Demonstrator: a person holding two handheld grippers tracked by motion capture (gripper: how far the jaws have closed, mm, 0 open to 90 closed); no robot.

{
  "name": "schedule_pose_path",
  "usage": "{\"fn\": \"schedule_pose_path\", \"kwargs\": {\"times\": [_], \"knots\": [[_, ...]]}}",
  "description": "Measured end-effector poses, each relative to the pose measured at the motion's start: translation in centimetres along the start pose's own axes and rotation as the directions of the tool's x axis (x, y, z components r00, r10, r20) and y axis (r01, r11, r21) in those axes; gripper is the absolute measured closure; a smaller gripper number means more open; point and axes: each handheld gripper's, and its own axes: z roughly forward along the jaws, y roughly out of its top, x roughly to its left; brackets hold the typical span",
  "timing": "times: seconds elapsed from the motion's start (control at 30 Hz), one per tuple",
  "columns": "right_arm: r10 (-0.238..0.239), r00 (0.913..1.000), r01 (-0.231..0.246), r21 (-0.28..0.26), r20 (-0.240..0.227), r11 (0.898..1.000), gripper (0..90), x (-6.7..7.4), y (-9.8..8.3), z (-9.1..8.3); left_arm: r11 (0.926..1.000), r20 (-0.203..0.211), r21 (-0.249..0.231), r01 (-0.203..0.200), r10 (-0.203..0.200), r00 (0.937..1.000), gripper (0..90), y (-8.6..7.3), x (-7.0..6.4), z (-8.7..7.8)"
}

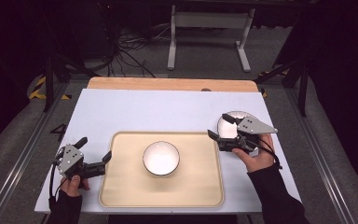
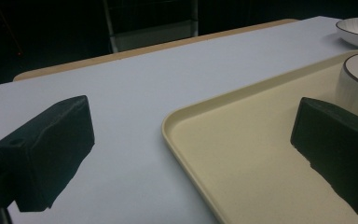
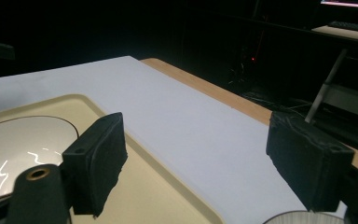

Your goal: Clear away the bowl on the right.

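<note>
- High view: I see bowl point(image 1: 161, 158) mid tray point(image 1: 121, 186); plate point(image 1: 227, 122) on table point(image 1: 121, 112) just right of tray. L gripper point(image 1: 94, 156) at tray's left edge, R gripper point(image 1: 218, 127) over plate; both agape, empty.
- Left gripper view: jaws wide, straddling tray rim. Risk: closing here nips rim, tips tray w/ bowl.
- Right gripper view: jaws wide, nothing between. Risk: low approach could knock plate.
</note>
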Motion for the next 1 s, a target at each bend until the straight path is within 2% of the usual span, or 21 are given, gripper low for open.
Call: {"fn": "schedule_pose_path", "kwargs": {"times": [0.47, 0.73, 1.0], "knots": [[0.043, 0.9991, -0.043, -0.019, 0.004, 0.999, 18.7, -0.2, -3.9, -1.0, 1.0000, 0.001, -0.002, 0.000, 0.000, 1.0000, 0.2, 0.0, 0.0, 0.0], [0.048, 0.9987, -0.048, -0.014, 0.014, 0.999, 18.6, -0.2, -5.3, -1.5, 1.0000, 0.003, -0.001, 0.001, -0.001, 1.0000, 0.2, 0.0, 0.0, 0.0], [0.055, 0.9984, -0.055, 0.018, 0.010, 0.998, 18.3, 0.1, -7.0, -1.6, 1.0000, 0.004, 0.001, 0.001, -0.001, 1.0000, 0.2, 0.0, 0.1, 0.0]]}}
